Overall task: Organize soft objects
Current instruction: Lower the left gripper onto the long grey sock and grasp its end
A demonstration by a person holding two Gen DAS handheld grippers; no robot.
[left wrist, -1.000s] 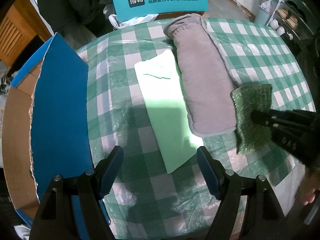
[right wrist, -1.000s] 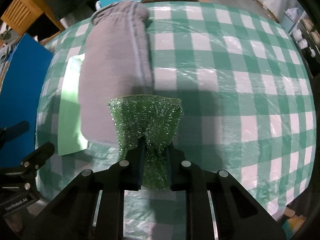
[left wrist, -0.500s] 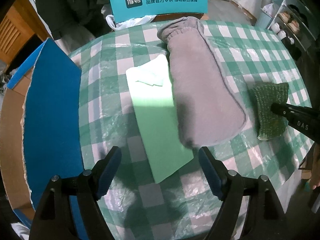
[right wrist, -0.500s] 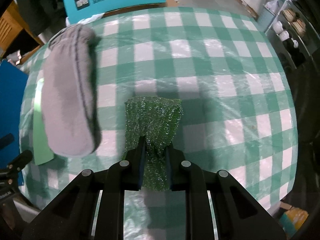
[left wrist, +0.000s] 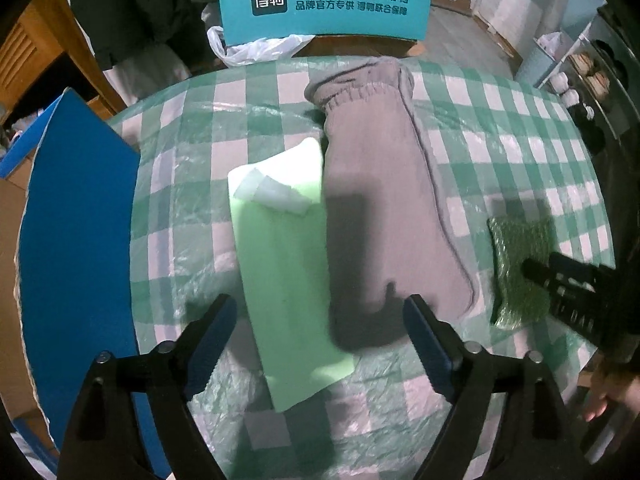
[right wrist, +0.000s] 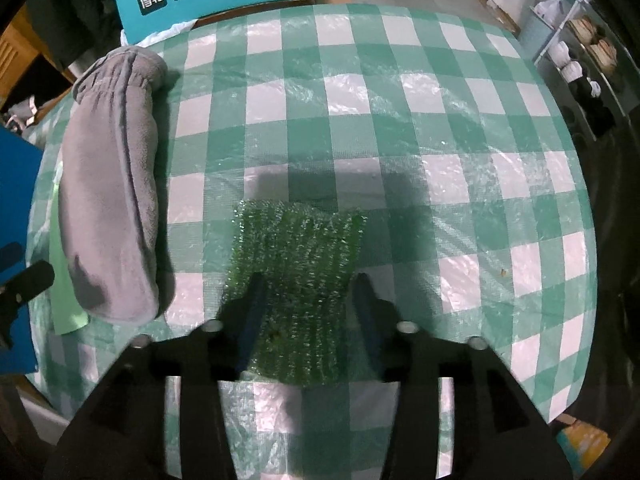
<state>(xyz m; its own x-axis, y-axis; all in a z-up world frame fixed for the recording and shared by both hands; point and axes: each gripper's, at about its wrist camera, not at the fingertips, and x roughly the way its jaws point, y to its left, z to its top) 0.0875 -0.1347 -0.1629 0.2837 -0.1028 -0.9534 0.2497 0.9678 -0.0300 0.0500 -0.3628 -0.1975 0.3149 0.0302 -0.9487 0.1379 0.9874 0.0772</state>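
Note:
A sparkly green scrubber (right wrist: 300,248) lies flat on the green-checked tablecloth (right wrist: 400,120). My right gripper (right wrist: 308,280) straddles its near end; the jaws are opening and the pads no longer press it. To the left lies a grey fleece mitten (right wrist: 112,184), with a pale green foam sheet (right wrist: 64,304) beyond it. In the left wrist view my left gripper (left wrist: 318,304) hovers over the near ends of the foam sheet (left wrist: 280,264) and mitten (left wrist: 384,208). Its jaws are wide apart, still opening, and touch nothing. The scrubber (left wrist: 520,264) lies at the right there, under the right gripper's fingers (left wrist: 560,280).
A blue-lined cardboard box flap (left wrist: 80,240) stands along the table's left side. A teal chair back (left wrist: 320,4) with white lettering and a plastic bag (left wrist: 256,48) sit behind the table. Shelves (right wrist: 580,52) stand at the far right. A hand (left wrist: 600,404) shows at the lower right.
The right gripper carried the pinched scrubber rightward away from the mitten, then parted its jaws, and the scrubber now lies flat. The left gripper's jaws widened a little, and its view slid across the table.

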